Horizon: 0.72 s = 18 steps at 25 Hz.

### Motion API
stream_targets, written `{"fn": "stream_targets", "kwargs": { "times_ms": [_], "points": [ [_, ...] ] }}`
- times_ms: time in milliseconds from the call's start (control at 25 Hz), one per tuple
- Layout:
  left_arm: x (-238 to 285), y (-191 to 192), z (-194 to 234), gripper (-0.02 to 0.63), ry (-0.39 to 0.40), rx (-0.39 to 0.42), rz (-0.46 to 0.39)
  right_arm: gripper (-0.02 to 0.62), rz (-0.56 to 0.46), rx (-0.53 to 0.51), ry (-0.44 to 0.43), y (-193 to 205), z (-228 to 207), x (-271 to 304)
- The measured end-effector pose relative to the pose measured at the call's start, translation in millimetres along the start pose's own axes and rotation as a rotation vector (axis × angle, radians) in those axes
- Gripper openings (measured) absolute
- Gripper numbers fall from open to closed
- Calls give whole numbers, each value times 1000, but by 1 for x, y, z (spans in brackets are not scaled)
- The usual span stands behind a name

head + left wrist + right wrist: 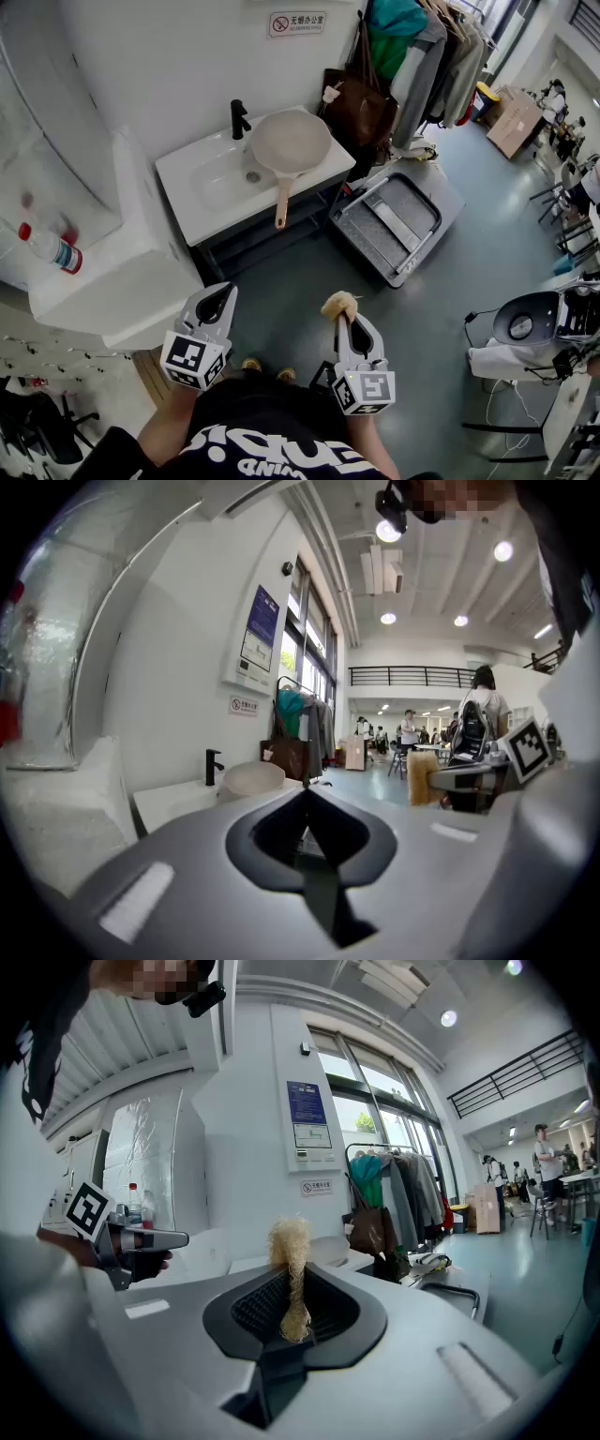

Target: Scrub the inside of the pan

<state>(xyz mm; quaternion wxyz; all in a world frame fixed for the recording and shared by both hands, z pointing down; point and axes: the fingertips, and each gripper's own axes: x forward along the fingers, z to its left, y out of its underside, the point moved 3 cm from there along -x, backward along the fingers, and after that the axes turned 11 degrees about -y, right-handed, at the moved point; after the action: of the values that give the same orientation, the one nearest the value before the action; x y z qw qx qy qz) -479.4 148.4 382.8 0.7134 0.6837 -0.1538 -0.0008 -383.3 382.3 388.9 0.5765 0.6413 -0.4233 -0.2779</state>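
A beige pan (290,142) lies on the right end of the white washbasin (211,211), its handle pointing over the front edge; it shows small in the left gripper view as the pan (254,778). My left gripper (221,298) is shut and empty, well short of the basin. My right gripper (341,314) is shut on a tan fibre scrubber (338,304), which sticks up between the jaws as the scrubber (290,1274). Both grippers hover over the floor in front of the basin.
A black tap (238,119) stands at the basin's back. A white cabinet (112,272) with a bottle (52,248) stands left. A folded platform trolley (394,223) lies on the floor right of the basin. Clothes (427,52) and a brown bag (361,108) hang behind.
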Motion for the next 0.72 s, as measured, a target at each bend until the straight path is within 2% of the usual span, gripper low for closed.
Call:
{"fn": "stream_targets", "kwargs": {
  "times_ms": [440,720],
  "points": [
    [3,1,2,-3,12,1,4,52,-9,7,-3,-1,3,4],
    [-2,5,12,-3,46,13,10,52,-27,-1,-8,-3,20,6]
  ]
}}
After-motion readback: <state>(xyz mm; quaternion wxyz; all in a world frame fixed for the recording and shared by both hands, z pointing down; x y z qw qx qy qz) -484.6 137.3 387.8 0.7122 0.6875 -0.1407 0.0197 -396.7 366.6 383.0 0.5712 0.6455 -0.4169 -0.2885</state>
